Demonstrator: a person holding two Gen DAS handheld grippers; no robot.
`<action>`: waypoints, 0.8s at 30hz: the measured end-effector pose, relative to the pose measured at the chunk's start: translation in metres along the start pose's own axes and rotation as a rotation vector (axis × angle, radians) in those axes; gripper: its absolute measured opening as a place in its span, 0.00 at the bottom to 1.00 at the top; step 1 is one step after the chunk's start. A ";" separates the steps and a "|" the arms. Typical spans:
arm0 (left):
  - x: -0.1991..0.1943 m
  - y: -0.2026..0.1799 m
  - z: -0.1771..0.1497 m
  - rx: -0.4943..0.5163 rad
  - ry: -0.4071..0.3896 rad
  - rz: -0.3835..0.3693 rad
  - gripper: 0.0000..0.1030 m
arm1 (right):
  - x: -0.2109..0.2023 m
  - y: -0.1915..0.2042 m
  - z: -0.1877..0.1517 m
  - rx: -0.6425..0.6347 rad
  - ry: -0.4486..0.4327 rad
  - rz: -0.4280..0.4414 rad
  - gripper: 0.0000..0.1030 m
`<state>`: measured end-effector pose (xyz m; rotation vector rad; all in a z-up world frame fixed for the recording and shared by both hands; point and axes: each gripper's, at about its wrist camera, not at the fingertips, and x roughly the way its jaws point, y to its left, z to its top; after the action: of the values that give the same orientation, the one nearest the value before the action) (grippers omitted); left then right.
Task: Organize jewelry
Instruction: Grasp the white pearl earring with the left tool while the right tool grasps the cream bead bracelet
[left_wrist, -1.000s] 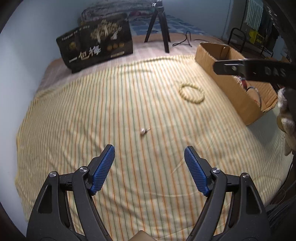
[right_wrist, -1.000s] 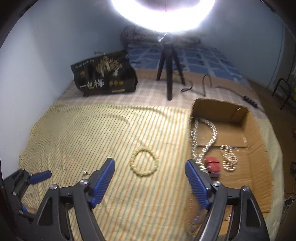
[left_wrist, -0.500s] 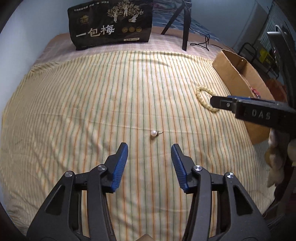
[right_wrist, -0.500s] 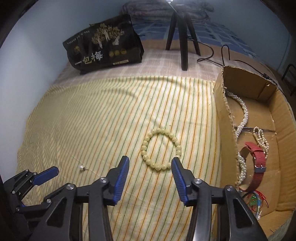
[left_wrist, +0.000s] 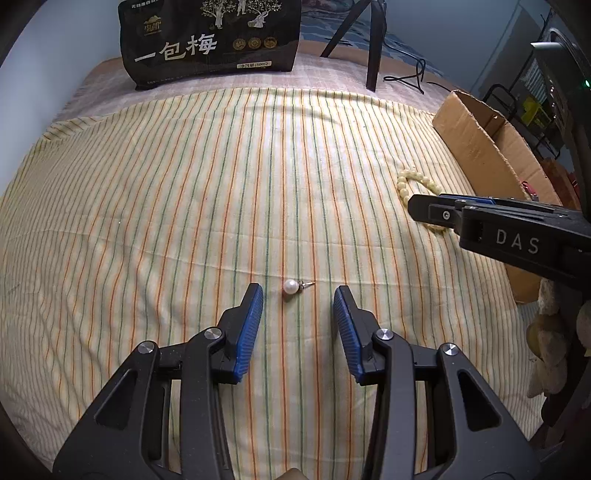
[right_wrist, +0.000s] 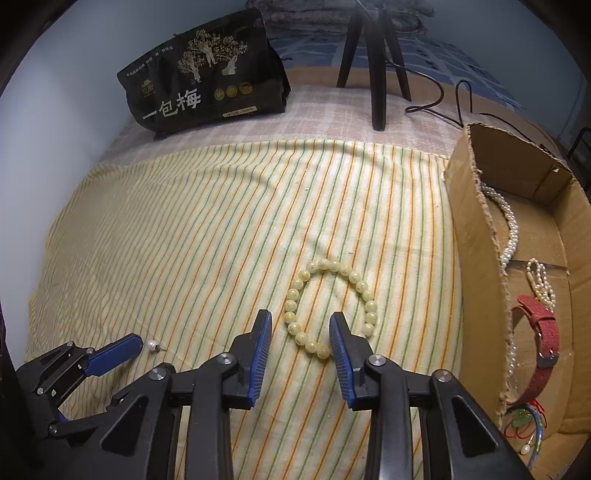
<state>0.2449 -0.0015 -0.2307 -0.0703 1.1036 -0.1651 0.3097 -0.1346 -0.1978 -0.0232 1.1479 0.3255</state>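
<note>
A pearl stud earring (left_wrist: 290, 287) lies on the striped cloth, just ahead of my left gripper (left_wrist: 298, 297), which is open and empty with the pearl between its blue fingertips' line. It also shows in the right wrist view (right_wrist: 151, 345). A pale yellow bead bracelet (right_wrist: 330, 307) lies on the cloth; my right gripper (right_wrist: 300, 325) is open and empty, its jaws low over the bracelet's near-left side. The bracelet shows partly in the left wrist view (left_wrist: 413, 184), behind the right gripper's arm. The cardboard box (right_wrist: 476, 258) holds pearl strands (right_wrist: 509, 229) and a red strap (right_wrist: 543, 332).
A black printed bag (right_wrist: 207, 96) stands at the back of the bed. A black tripod (right_wrist: 376, 66) and cable (right_wrist: 443, 107) stand behind the cloth. The box sits at the cloth's right edge. A blue wall lies left.
Both grippers have moved forward and down toward the cloth. The left has come up to the earring, the right to the bracelet. Both jaws have narrowed since one second ago.
</note>
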 end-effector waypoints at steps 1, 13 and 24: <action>0.000 0.000 -0.001 0.002 -0.003 0.004 0.36 | 0.002 0.001 0.000 -0.005 0.002 -0.001 0.31; 0.002 0.003 -0.001 0.021 -0.017 0.039 0.09 | 0.015 0.015 0.002 -0.084 0.008 -0.074 0.14; -0.005 0.009 -0.006 0.016 -0.028 0.023 0.08 | 0.006 0.017 -0.003 -0.116 -0.020 -0.069 0.05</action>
<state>0.2384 0.0085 -0.2305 -0.0453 1.0742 -0.1521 0.3050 -0.1178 -0.2019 -0.1602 1.1044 0.3301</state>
